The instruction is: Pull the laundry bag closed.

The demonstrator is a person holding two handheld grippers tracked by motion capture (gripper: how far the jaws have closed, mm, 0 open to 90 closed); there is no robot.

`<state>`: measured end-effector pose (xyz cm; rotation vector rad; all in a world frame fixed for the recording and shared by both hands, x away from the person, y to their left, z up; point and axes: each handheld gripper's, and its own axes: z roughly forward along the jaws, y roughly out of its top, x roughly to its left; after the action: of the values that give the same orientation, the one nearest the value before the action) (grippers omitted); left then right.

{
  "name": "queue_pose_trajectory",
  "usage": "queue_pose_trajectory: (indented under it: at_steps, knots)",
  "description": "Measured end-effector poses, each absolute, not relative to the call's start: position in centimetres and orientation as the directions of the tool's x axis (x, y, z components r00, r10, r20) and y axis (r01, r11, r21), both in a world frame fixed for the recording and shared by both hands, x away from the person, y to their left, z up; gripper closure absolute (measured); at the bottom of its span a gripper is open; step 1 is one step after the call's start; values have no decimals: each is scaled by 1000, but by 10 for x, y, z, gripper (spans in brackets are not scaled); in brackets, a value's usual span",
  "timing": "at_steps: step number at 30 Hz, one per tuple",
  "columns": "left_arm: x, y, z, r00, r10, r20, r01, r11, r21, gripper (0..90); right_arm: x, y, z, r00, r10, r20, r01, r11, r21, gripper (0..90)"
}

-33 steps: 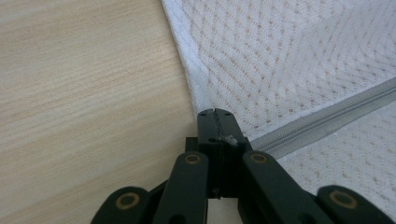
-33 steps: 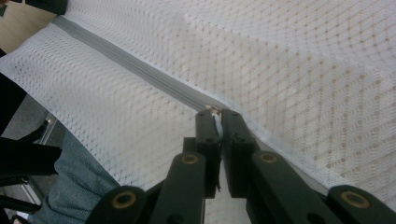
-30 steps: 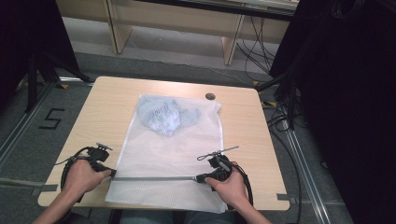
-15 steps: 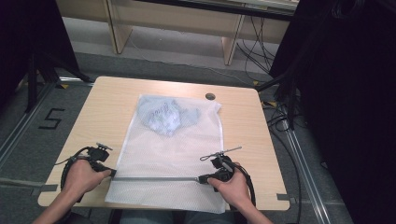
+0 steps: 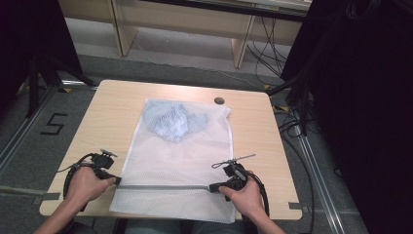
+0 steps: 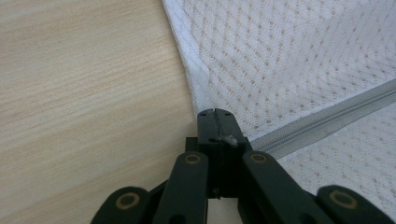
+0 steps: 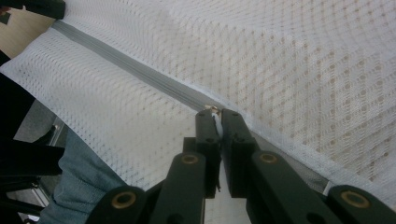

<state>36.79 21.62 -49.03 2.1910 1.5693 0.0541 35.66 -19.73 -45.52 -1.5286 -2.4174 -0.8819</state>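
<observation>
- One wooden table sits in the middle of the high view, with one small dark round hole near its far edge, upper centre of the frame.
- One white mesh bag lies flat on the table, running from the upper centre down past the near edge at the bottom of the frame.
- One bundle of pale blue cloth is inside the bag at its far end, in the upper middle of the frame.
- One grey zipper crosses the bag from side to side near the bottom of the frame, between the two tools.
- Two hands come in from the bottom edge, each holding one gripper.
- The left gripper is at the lower left of the high view, at the bag's left edge where the zipper ends.
- In the left gripper view its jaws are pressed together with no gap, and a scrap of white mesh shows at the tips, right where the zipper meets the bag's edge; it is clamped on the bag.
- The right gripper is at the lower centre-right of the high view, at the other end of the zipper.
- In the right gripper view its jaws are nearly together, with a small white and metal piece pinched between the tips on the zipper line; this looks like the zipper pull, though it is too small to be sure.
- Blue jeans show at the lower left of the right gripper view.
</observation>
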Motion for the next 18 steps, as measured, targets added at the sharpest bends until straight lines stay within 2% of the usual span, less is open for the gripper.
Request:
queue_pose_trajectory:
  at_steps: [18]
  knots:
    - [368, 217, -490, 362, 907, -217, 891, -268, 368, 899, 355, -204, -456, -456, 787, 415, 874, 309, 375, 870]
